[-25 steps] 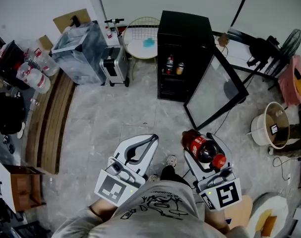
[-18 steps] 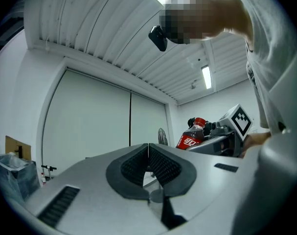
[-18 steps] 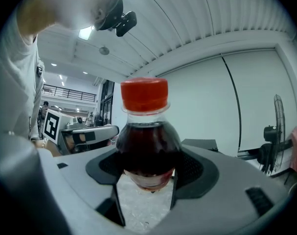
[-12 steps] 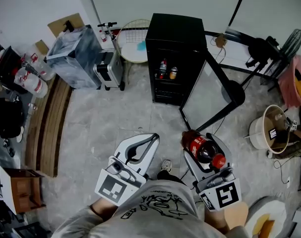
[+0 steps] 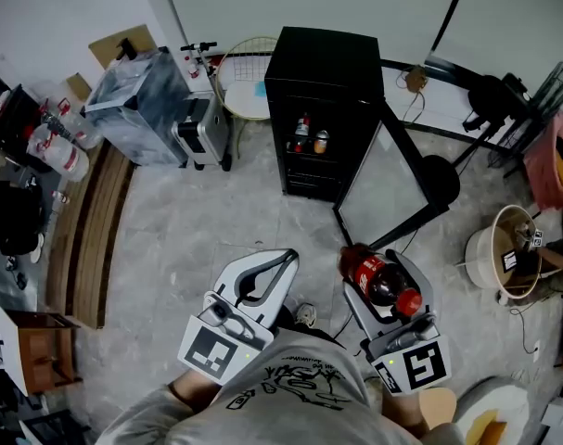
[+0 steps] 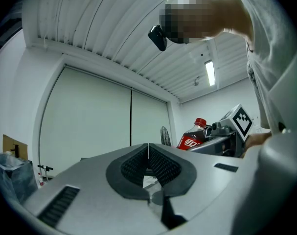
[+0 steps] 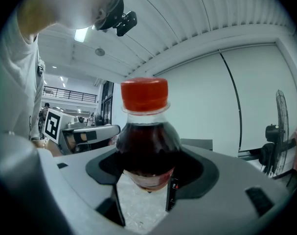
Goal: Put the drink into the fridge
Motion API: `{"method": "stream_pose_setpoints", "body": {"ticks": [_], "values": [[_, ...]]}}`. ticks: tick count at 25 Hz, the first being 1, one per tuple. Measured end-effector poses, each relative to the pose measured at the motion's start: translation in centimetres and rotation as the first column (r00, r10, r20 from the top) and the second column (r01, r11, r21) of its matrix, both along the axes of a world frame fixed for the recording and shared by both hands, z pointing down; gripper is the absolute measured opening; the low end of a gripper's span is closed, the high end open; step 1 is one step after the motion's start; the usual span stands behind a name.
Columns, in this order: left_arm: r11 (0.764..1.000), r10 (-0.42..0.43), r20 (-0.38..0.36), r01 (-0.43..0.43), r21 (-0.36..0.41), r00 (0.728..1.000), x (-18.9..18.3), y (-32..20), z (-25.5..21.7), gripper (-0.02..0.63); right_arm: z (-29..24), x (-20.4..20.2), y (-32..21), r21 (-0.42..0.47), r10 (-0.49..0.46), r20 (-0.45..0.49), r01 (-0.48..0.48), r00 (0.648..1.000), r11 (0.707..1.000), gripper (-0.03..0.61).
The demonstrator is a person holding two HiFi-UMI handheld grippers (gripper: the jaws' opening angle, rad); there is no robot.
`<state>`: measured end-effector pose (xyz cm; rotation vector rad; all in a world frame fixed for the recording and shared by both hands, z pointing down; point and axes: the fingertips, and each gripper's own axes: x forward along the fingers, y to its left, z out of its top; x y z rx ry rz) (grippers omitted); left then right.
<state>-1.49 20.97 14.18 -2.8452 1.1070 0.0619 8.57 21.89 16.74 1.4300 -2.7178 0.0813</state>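
Red-capped and dark with cola, the clear plastic drink bottle [image 5: 377, 278] lies clenched in the jaws of our right gripper [image 5: 375, 263]; its cap points back toward us; in the right gripper view the bottle [image 7: 147, 146] fills the gap between the pads. Our left gripper [image 5: 283, 260] hangs beside it over the grey stone floor [image 5: 216, 216], its jaws pressed together and empty; the small black fridge [image 5: 324, 70] stands well ahead of both, its glass door [image 5: 389, 176] swung open, a few drinks [image 5: 310, 136] on a shelf inside.
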Motion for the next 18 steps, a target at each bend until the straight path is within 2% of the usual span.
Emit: {"method": "stream_pose_setpoints", "body": {"ticks": [10, 18], "values": [[1.000, -0.015, 0.018, 0.015, -0.004, 1.000, -0.1, -3.2, 0.6, 0.021, 0.5, -0.1, -3.4, -0.011, -0.014, 0.000, 0.014, 1.000, 1.000, 0.308], [1.000, -0.007, 0.013, 0.007, 0.000, 1.000, -0.7, -7.8, 0.5, 0.021, 0.5, -0.7, -7.7, -0.011, -0.008, -0.004, 0.008, 1.000, 1.000, 0.308]]}}
